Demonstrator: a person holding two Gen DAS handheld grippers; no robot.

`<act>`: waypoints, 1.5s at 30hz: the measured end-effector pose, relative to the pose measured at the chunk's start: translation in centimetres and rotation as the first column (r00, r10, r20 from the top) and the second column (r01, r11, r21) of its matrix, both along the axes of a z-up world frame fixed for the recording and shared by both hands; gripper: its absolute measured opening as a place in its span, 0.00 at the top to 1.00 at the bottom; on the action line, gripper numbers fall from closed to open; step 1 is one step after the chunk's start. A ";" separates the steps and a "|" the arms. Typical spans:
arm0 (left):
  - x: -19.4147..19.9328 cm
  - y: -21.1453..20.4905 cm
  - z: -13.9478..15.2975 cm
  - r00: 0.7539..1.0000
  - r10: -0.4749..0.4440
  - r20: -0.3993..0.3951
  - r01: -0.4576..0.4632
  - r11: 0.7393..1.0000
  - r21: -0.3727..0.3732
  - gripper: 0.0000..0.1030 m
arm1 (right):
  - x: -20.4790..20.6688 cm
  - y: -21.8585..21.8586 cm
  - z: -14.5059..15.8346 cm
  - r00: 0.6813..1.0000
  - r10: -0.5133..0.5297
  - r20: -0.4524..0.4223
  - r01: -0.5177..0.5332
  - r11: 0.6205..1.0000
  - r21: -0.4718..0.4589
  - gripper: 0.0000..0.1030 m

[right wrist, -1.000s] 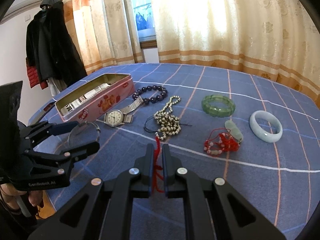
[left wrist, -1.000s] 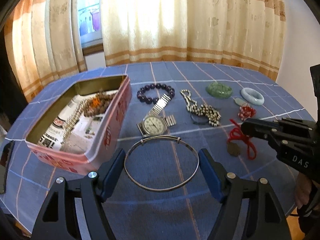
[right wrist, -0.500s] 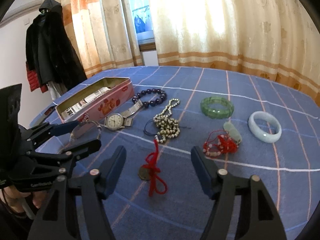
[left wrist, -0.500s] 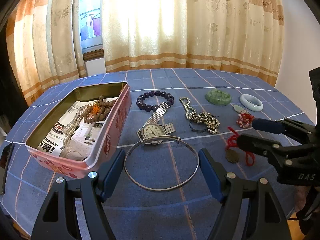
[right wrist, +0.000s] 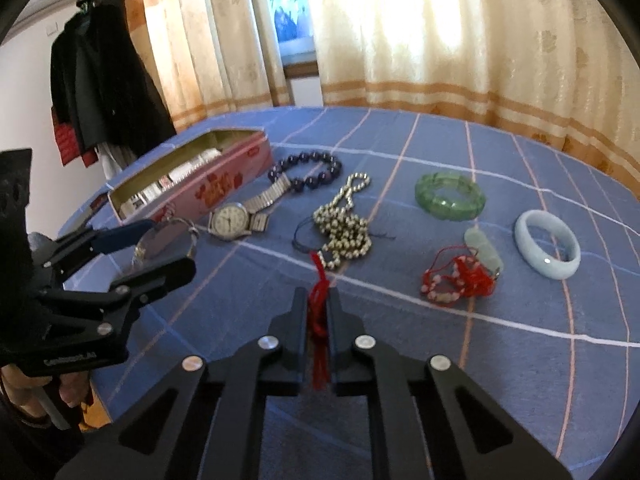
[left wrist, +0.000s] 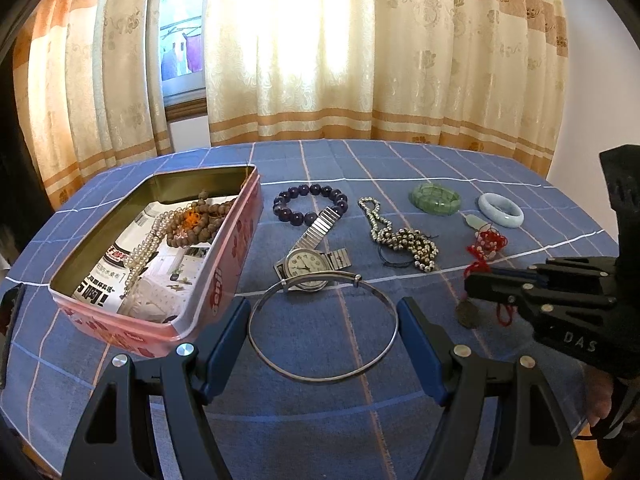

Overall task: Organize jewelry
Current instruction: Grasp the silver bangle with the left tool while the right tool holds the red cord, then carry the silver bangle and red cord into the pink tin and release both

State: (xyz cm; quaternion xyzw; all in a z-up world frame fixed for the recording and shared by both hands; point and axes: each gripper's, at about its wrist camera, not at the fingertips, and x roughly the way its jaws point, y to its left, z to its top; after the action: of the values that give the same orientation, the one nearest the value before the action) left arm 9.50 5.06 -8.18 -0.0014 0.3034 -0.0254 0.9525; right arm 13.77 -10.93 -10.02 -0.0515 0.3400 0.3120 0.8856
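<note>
My left gripper [left wrist: 322, 320] holds a thin silver bangle [left wrist: 280, 366] between its blue pads, next to the open pink tin [left wrist: 224, 276], which holds pearls and brown beads. My right gripper [right wrist: 319, 300] is shut on a red cord [right wrist: 319, 312] with a bronze pendant [left wrist: 467, 314]. On the blue cloth lie a watch [left wrist: 306, 262], a purple bead bracelet [left wrist: 310, 202], a metal bead chain [left wrist: 400, 236], a green bracelet [left wrist: 434, 198], a pale blue bangle [left wrist: 501, 210] and a red knotted charm [left wrist: 486, 242].
The round table's near edge [left wrist: 300, 468] is close below my left gripper. Curtains [left wrist: 320, 48] hang behind the table. A dark coat [right wrist: 104, 80] hangs at the left in the right wrist view.
My right gripper opened over the red cord half a second ago and has shut on it again. My left gripper still holds the silver bangle in the same place.
</note>
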 end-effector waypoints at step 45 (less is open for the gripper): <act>1.7 10.3 6.1 0.977 0.160 0.144 -0.166 0.986 0.031 0.27 | 0.9 13.3 10.4 0.941 0.230 0.248 -0.231 0.973 -0.026 0.91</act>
State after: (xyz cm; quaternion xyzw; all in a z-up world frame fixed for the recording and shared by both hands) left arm 11.21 15.36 -2.08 -0.0041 0.2346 0.0593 0.9703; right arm 14.69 2.42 0.35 -0.1280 0.2171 0.4053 0.8787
